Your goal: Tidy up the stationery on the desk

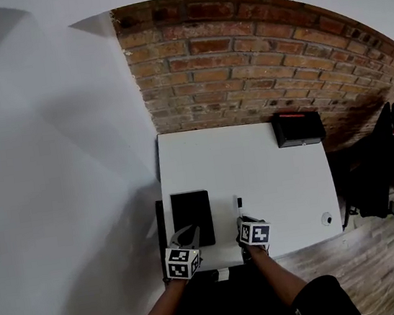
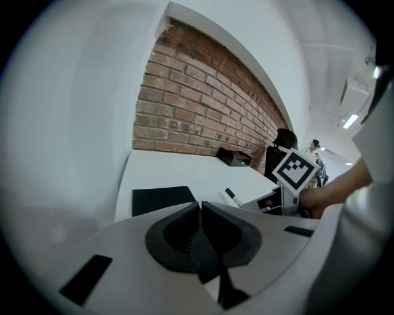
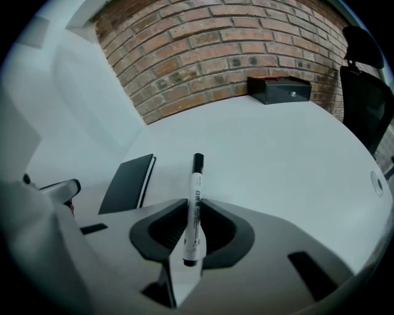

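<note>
The right gripper point(image 3: 192, 226) is grasping a white marker pen point(image 3: 195, 195) by the lower part of its barrel, with the black cap end projecting forward over the desk point(image 1: 273, 179). Whether the cap is touching the desk surface cannot be told from any view. The left gripper point(image 2: 200, 214) is clenched with nothing between its jaws and is hovering over the near end of a black notebook point(image 1: 192, 218), which is lying flat near the front edge of the desk, just to the left of the pen. A black box point(image 1: 298, 128) is sitting at the far right corner against the brick wall point(image 1: 242, 66), well apart from both grippers. In my judgement the step in hand is the handling of the pen: it is already picked up and is awaiting placement. The box appears to be the likely container, though whether it is standing open cannot be confirmed. The next move is calling for a steady carry across the desk to that corner with the grip maintained, the barrel being thin and liable to swivel between the pads. The notebook is remaining to be dealt with.
</note>
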